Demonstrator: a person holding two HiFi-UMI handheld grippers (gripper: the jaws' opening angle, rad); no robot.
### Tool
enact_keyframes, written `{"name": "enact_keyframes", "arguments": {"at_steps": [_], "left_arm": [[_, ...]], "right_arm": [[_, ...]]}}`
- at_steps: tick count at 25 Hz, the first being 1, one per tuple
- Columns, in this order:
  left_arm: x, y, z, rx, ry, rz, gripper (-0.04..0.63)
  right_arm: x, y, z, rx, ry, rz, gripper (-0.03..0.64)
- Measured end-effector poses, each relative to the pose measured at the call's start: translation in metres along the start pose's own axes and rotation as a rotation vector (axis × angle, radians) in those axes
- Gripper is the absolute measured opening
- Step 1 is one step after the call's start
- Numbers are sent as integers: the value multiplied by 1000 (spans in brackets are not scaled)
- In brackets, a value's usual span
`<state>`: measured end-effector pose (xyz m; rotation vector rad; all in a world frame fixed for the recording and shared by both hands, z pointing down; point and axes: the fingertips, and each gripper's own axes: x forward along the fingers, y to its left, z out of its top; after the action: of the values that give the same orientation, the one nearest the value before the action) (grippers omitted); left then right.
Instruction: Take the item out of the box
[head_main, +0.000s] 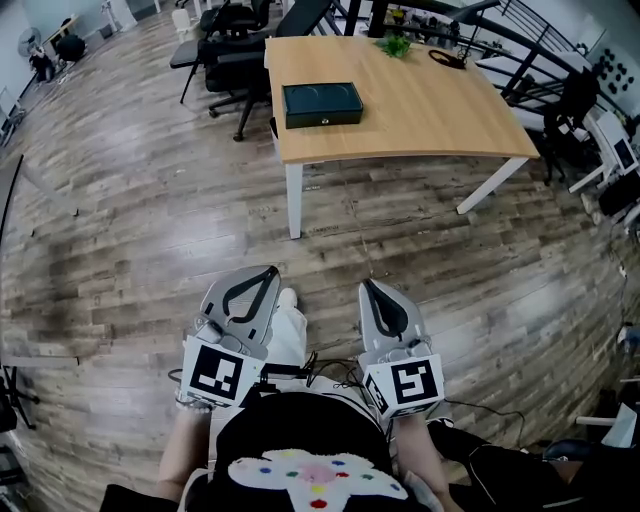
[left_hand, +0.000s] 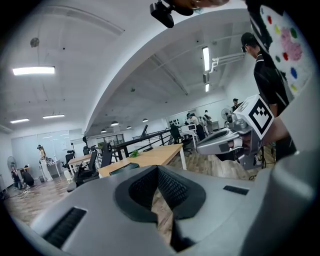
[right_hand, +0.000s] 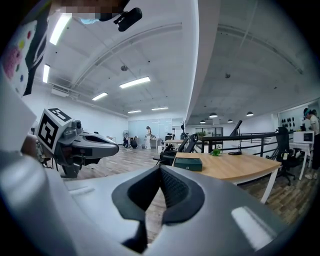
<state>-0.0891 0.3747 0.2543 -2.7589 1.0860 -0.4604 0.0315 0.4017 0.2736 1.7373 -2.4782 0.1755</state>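
A dark green closed box lies on the near left part of a wooden table, well ahead of me. The same box shows small in the left gripper view and in the right gripper view. Both grippers are held close to my body above the wooden floor, far from the table. My left gripper is shut with nothing in it, its jaws meeting at the tip. My right gripper is likewise shut and empty. Each gripper sees the other beside it.
Black office chairs stand at the table's far left. A small green plant and a coiled cable sit at the table's back edge. A black railing runs behind. More desks and chairs stand at the right.
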Motion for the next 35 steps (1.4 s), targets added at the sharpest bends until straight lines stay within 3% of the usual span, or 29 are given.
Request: {"name": "enact_keyframes", "arguments": {"at_steps": [25,35], "left_arm": [[202,180,-6,-10,-4,-95,2],[259,241,-7,-22,-12,-111,2]], "right_arm": [[241,-92,39,-70,59,-34,9],[318,-117,53,-69,64,-44,8]]}}
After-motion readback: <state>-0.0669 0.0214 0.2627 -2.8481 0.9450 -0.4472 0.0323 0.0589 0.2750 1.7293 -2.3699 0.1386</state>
